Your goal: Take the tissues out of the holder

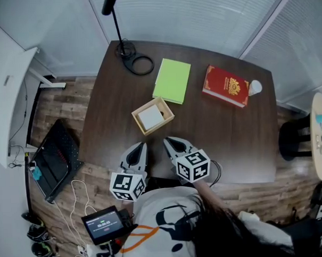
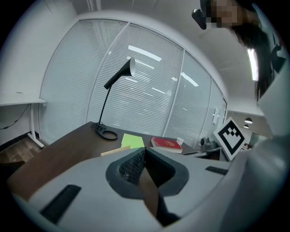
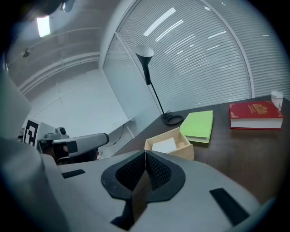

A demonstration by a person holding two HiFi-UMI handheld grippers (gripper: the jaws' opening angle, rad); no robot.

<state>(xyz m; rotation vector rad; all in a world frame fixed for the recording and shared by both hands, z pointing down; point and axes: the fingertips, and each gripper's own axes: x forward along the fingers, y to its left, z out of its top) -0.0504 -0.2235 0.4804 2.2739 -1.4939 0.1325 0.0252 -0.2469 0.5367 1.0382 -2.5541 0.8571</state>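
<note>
A light wooden holder [image 1: 153, 116] with white tissues [image 1: 150, 118] lying in it sits near the middle of the dark table [image 1: 231, 143]. The holder [image 3: 170, 145] also shows in the right gripper view, with the tissues [image 3: 164, 145] flat inside. Only its edge [image 2: 115, 151] shows in the left gripper view. My left gripper [image 1: 136, 149] and right gripper [image 1: 168, 143] hover side by side over the table's near edge, short of the holder. Both are shut with nothing between the jaws.
Behind the holder lie a green notebook [image 1: 172, 80] and a red book [image 1: 226, 85], with a small white cup [image 1: 255, 87] beside the book. A black desk lamp's base [image 1: 129, 50] and cable ring stand at the far left corner. A stool [image 1: 295, 138] stands right of the table.
</note>
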